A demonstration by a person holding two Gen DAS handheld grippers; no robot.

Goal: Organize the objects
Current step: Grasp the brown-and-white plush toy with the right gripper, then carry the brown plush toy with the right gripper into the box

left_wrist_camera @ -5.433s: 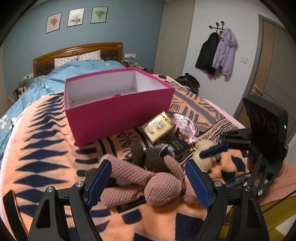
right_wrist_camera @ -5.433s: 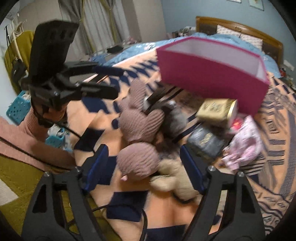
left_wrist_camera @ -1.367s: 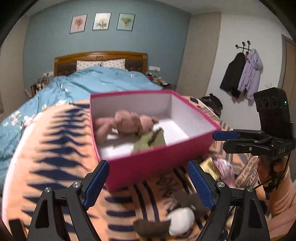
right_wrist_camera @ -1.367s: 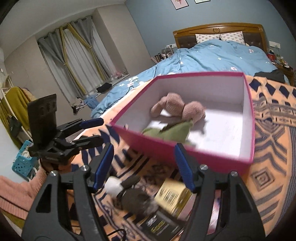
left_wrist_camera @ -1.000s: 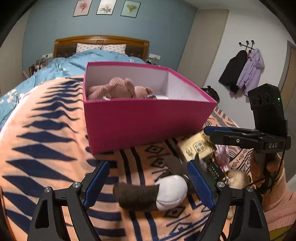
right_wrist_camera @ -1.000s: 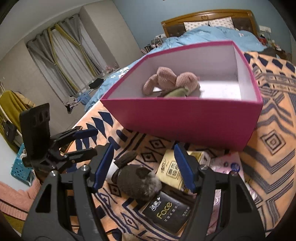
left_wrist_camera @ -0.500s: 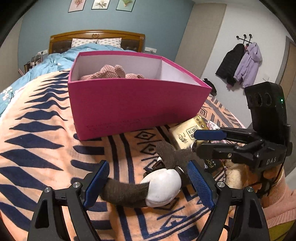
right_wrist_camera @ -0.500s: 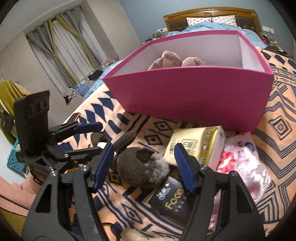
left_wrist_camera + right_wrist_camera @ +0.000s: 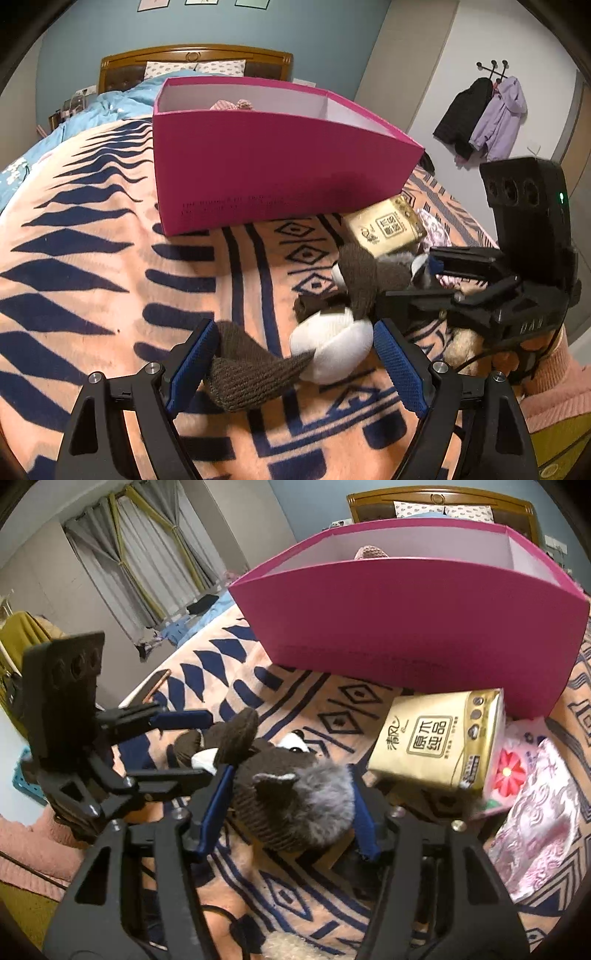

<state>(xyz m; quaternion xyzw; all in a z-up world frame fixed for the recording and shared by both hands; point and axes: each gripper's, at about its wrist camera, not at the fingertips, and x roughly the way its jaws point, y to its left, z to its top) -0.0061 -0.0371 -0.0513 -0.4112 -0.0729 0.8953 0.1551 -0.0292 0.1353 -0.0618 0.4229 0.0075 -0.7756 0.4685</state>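
Just behind the brown plush (image 9: 288, 805), tissue pack (image 9: 439, 749) abuts pink box (image 9: 406, 627).

A blue wall (image 9: 92, 40) stands behind the wooden headboard (image 9: 192, 59). Grey curtains (image 9: 155, 561) hang closed. Two coats (image 9: 484, 114) hang on a white wall.

The left gripper (image 9: 291, 354) hangs low over the patterned blanket (image 9: 92, 266), jaws wide, with the brown knitted toy's (image 9: 362, 273) white-tipped limb lying between its blue pads (image 9: 194, 356) (neither pad visibly presses it). Beyond stands the pink box (image 9: 273, 173), a pink knitted toy (image 9: 232, 105) peeking over its rim. A gold tissue pack (image 9: 388, 227) lies at the box's corner. The right gripper (image 9: 424, 282) reaches the toy's body, jaws closing.
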